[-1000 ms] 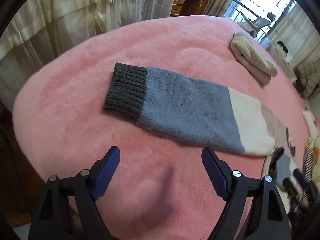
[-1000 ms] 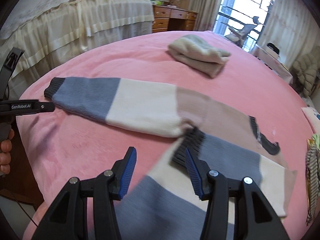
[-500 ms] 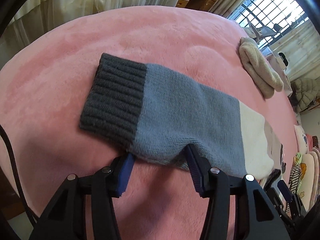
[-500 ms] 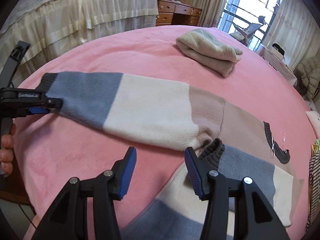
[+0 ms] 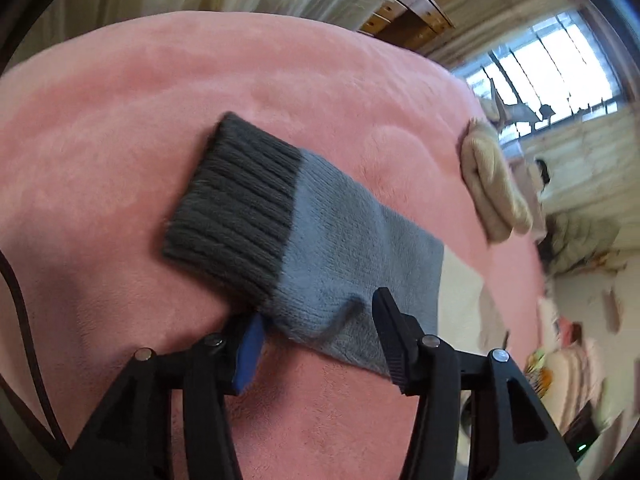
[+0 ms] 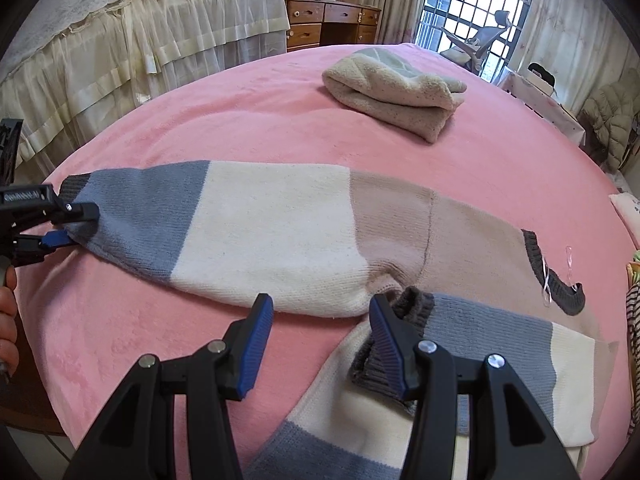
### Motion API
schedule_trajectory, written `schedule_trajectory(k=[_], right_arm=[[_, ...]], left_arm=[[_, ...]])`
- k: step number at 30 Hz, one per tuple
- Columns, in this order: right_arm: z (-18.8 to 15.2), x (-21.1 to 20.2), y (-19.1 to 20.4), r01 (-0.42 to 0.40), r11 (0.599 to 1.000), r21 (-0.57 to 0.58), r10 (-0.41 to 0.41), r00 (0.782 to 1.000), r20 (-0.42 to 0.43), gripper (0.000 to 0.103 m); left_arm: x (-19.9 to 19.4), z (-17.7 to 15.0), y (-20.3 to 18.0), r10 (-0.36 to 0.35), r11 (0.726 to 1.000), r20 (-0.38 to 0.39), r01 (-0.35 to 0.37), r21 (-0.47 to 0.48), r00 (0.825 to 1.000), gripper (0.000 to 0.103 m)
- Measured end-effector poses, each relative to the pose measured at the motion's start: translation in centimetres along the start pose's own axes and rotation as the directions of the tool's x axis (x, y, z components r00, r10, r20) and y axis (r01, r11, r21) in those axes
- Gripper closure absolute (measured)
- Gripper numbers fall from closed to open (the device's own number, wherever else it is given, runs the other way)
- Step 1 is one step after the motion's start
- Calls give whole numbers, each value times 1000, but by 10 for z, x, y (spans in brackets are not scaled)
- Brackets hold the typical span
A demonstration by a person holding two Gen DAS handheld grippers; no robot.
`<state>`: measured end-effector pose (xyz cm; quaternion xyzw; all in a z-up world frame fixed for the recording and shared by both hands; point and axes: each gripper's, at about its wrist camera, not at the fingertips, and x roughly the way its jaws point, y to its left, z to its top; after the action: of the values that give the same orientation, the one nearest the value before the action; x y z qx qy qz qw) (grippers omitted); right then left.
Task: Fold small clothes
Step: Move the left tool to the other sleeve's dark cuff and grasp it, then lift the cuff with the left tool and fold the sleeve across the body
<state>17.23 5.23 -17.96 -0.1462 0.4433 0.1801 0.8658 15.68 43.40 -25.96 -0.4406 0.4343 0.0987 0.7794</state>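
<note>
One sweater [image 6: 280,236] flat, colour-blocked | left gripper [image 5: 316,336] grasping its sleeve | right gripper [image 6: 320,332] released

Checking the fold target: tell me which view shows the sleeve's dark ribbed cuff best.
The left wrist view: the cuff fills the middle, ribs clear, just beyond the left gripper. The right wrist view shows only a sliver of it at the far left edge.

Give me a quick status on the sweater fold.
Left hand-held gripper pinching sleeve near cuff. Right hand-held gripper open over sleeve's underarm edge. Folded beige garment well clear.
</note>
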Motion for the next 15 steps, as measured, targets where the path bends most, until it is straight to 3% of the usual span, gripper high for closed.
schedule_trajectory(k=[4,6,11,15], right_arm=[[0,0,1,-1,1000,-4,1,1000,-1,52],[0,0,0,-1,1000,-3,1,1000,1,52],[2,-2,-3,7,1000,3,-7,1000,3,52],[4,-2,-7,9,1000,16,-9,1000,-2,52]], left_arm=[[2,3,-2,58,998,20,-58,30,998,61],[4,3,-5,106,993,31,-108,54,994,87],[-10,-3,-24,164,972,105,-179,154,981,92],[-25,-15,-59,225,918,205,-278,283,952,93]])
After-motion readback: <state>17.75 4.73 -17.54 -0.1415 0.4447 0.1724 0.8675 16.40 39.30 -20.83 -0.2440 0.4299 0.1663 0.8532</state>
